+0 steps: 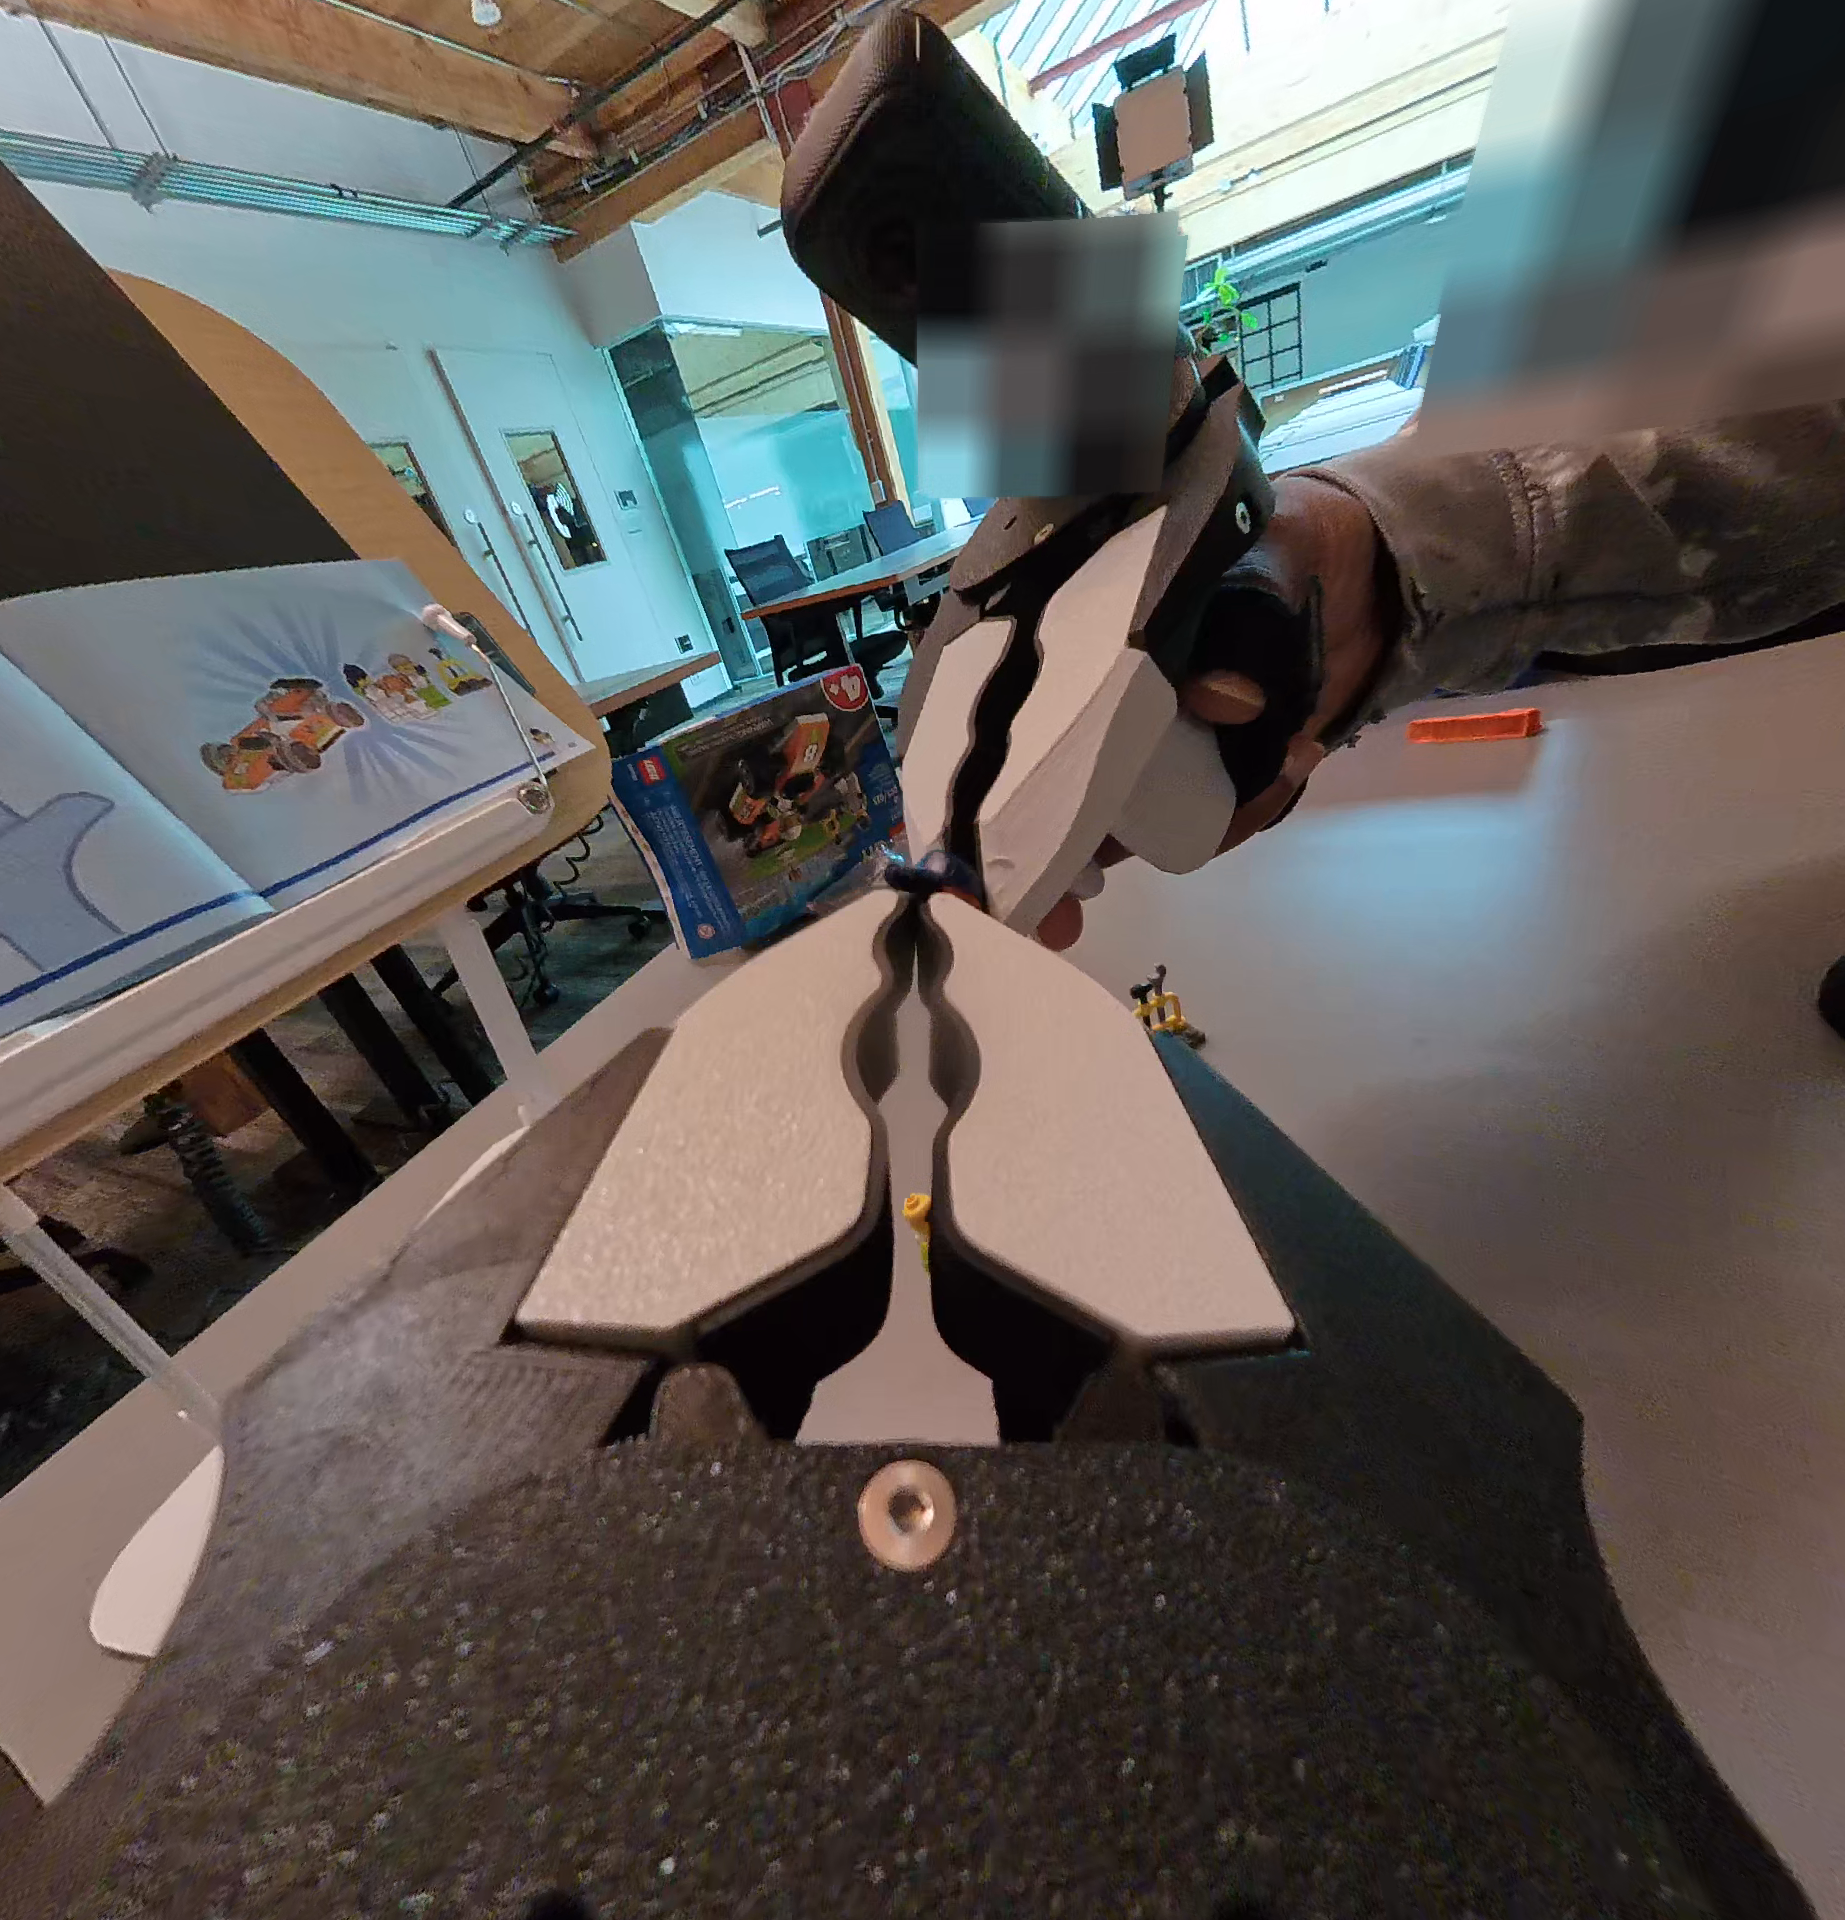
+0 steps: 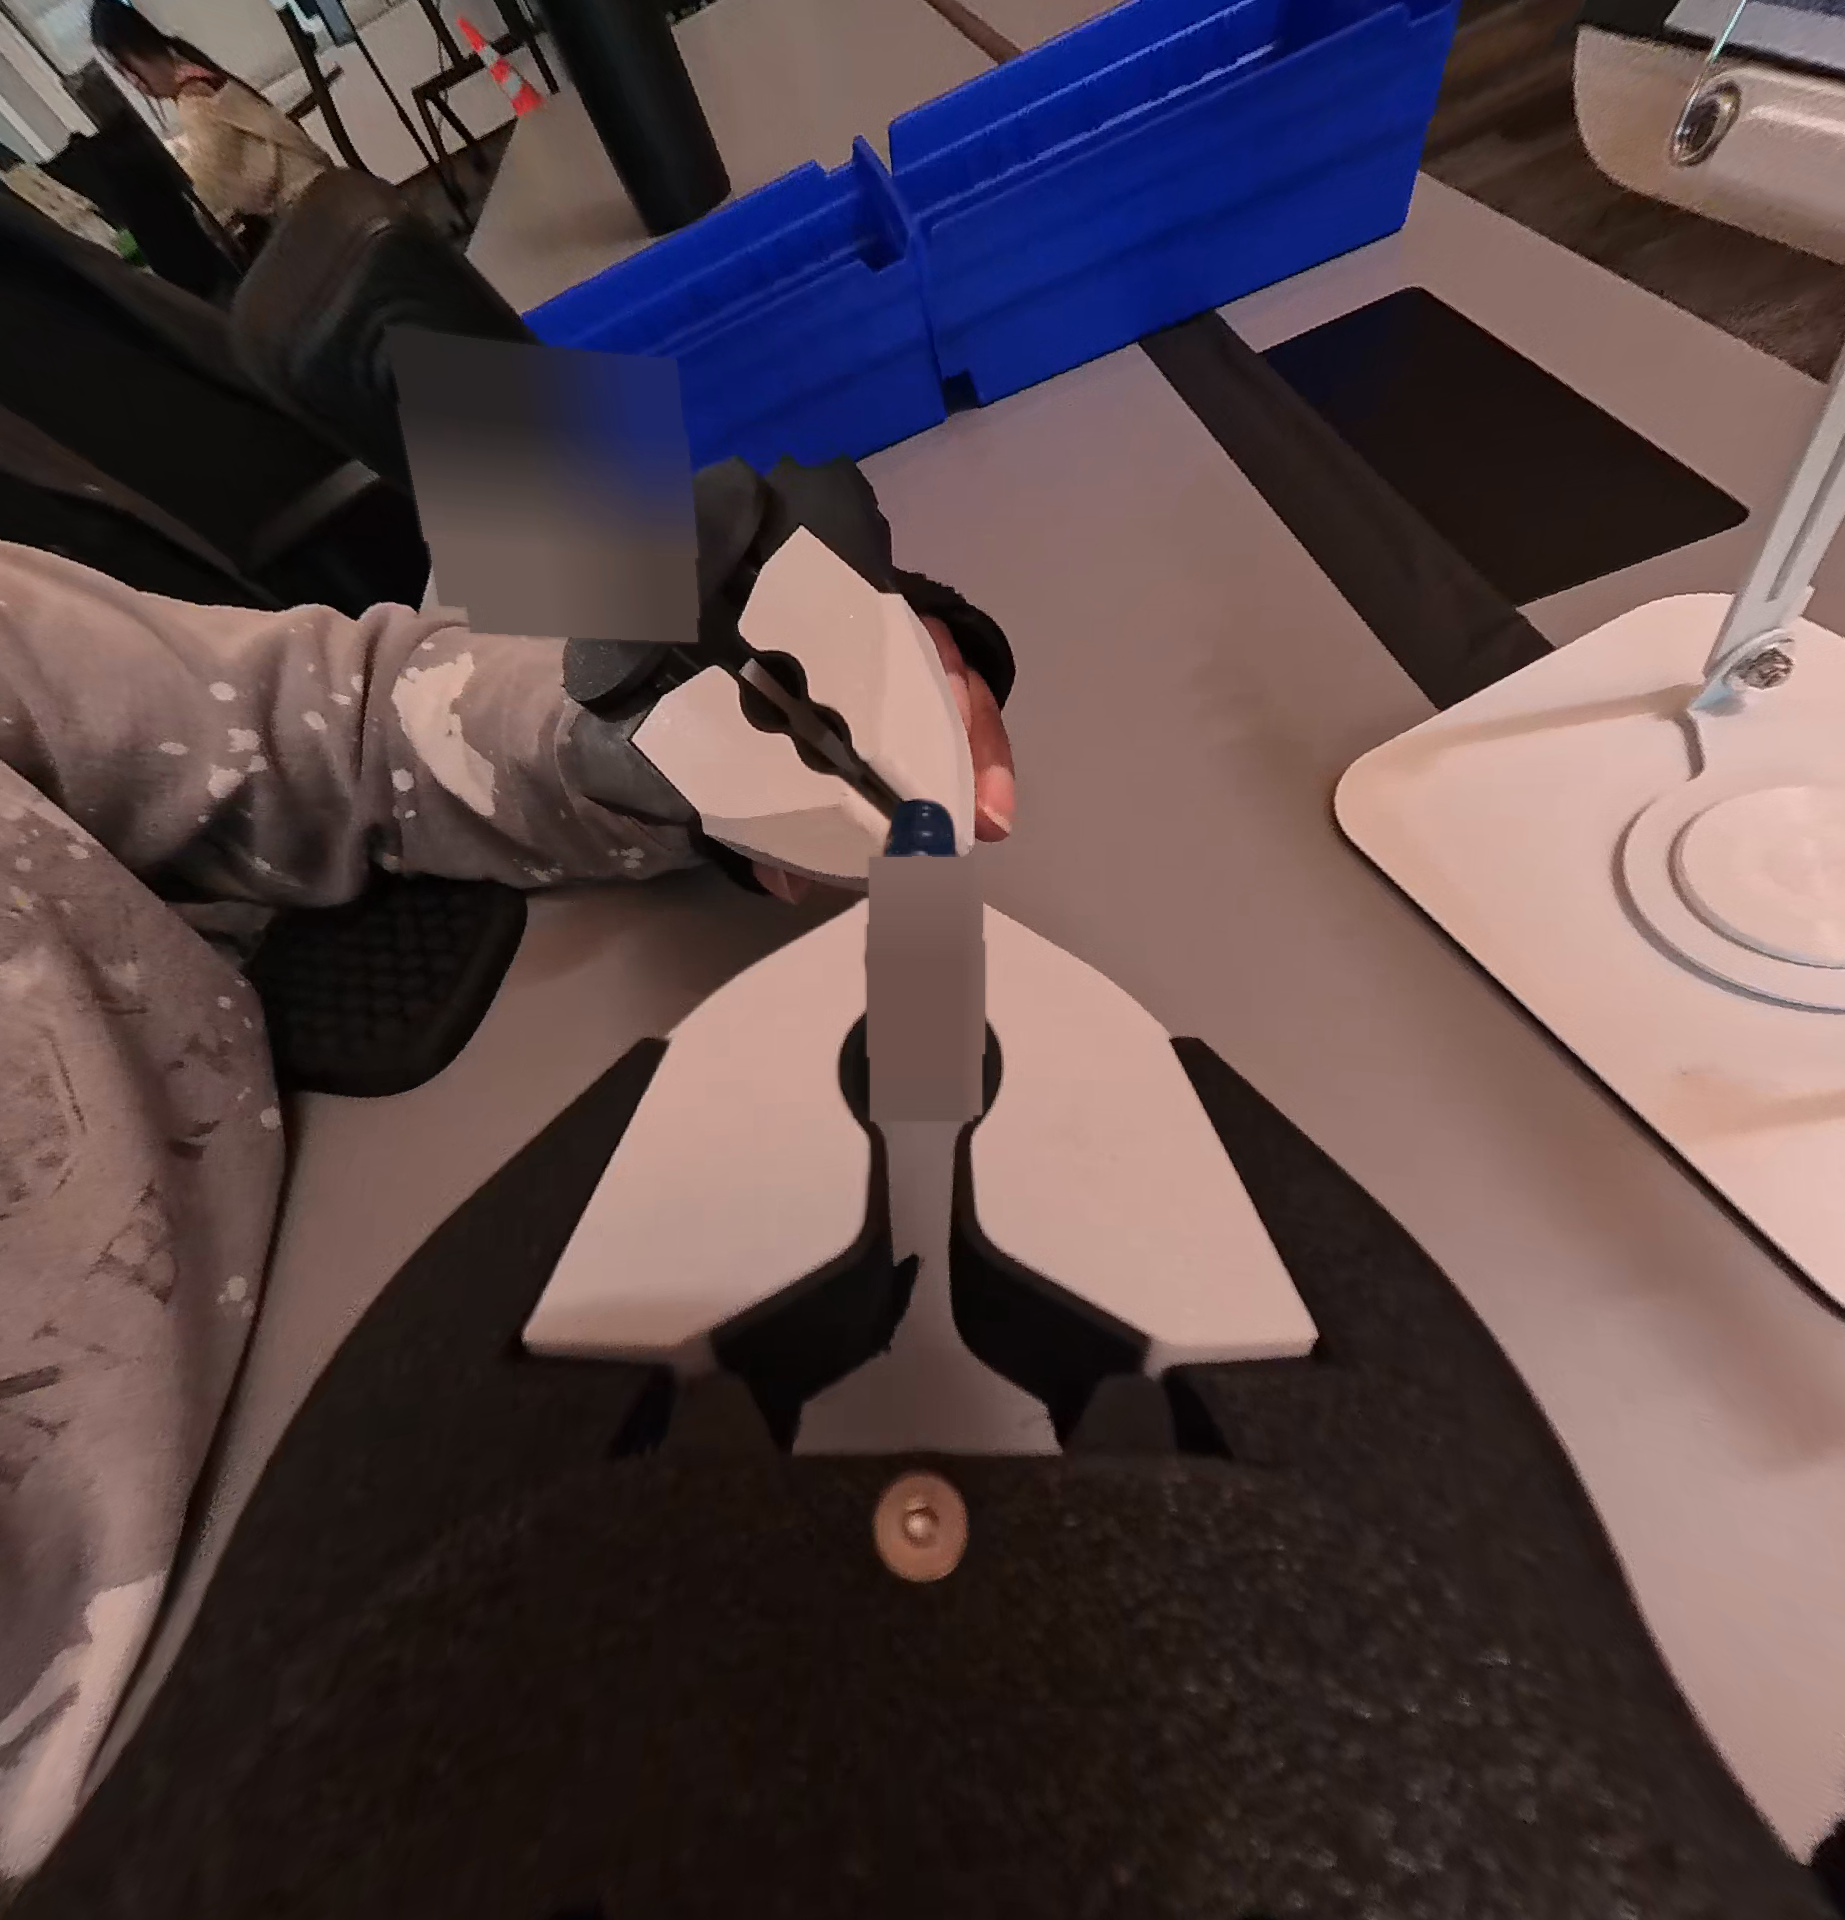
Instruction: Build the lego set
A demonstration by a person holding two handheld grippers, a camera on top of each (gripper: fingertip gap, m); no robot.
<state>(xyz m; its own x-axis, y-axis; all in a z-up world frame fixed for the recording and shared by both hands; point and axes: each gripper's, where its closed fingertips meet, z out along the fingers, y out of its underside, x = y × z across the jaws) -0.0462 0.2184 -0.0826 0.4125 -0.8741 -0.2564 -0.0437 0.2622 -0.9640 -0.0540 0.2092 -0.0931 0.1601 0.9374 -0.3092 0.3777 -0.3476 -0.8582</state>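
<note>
In the left wrist view, my left gripper [image 1: 913,914] pinches a small dark blue lego piece [image 1: 923,871] at its tips, held above the grey table [image 1: 1520,1039]; my right gripper [image 1: 975,873] meets it tip to tip, jaws nearly together.

In the right wrist view, a masked patch hides my right gripper's tips — I cannot tell what they hold. Pressing off-axis could pop the piece [image 2: 923,826] free.

Your two tools meet tip to tip above the tabletop [image 1: 1520,1039]. The box [image 1: 762,821] stands behind them, the booklet [image 1: 274,748] on its stand to your left, the bin [image 2: 1001,239] beyond your left tool [image 2: 902,821].
</note>
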